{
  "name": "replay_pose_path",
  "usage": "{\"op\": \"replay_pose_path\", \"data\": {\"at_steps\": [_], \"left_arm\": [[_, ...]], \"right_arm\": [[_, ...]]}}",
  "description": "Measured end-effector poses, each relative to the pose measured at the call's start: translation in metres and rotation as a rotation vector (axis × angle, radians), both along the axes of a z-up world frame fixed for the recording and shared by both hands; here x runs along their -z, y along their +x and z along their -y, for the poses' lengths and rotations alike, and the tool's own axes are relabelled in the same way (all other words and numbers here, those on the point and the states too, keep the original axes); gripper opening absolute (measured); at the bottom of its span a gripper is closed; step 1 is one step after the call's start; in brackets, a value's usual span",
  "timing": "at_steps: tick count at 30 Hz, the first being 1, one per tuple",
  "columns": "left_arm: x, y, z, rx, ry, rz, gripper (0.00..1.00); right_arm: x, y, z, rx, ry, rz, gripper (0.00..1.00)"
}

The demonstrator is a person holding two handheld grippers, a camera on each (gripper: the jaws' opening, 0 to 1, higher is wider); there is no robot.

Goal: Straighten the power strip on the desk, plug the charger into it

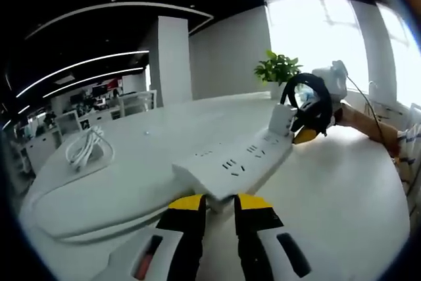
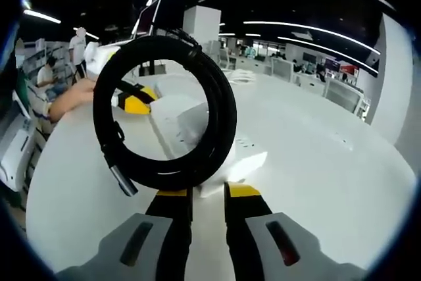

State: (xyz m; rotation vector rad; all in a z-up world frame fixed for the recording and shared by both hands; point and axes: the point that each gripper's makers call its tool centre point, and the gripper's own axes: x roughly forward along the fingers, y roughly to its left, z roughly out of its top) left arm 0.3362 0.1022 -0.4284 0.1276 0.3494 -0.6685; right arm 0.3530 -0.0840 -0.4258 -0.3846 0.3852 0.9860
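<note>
A white power strip (image 1: 233, 162) lies across the white desk (image 1: 342, 195). My left gripper (image 1: 220, 203) is shut on its near end. At the strip's far end a white charger (image 1: 281, 120) stands on the sockets, with its black cable wound in a coil (image 1: 309, 103) beside it. My right gripper (image 1: 306, 135) holds the charger there. In the right gripper view the black coil (image 2: 217, 103) hangs as a big ring just ahead of my right gripper (image 2: 207, 192), whose jaws are shut on the charger's white body. Behind the ring runs the strip (image 2: 172, 113), with my left gripper (image 2: 135, 102) at its far end.
A bundle of white cable (image 1: 85, 149) lies on the desk to the left. A potted plant (image 1: 277, 69) stands at the desk's far edge by the window. A person's forearm (image 1: 368, 123) reaches in from the right. Other desks and people (image 2: 79, 44) fill the background.
</note>
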Motion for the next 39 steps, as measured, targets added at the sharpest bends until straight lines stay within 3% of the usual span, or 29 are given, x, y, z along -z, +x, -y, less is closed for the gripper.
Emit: {"op": "replay_pose_path", "data": {"at_steps": [39], "left_arm": [[0.0000,0.0014,-0.0025,-0.013,-0.008,-0.005,0.16]], "right_arm": [[0.0012,0.0055,0.0022,0.049,0.006,-0.008,0.18]]}}
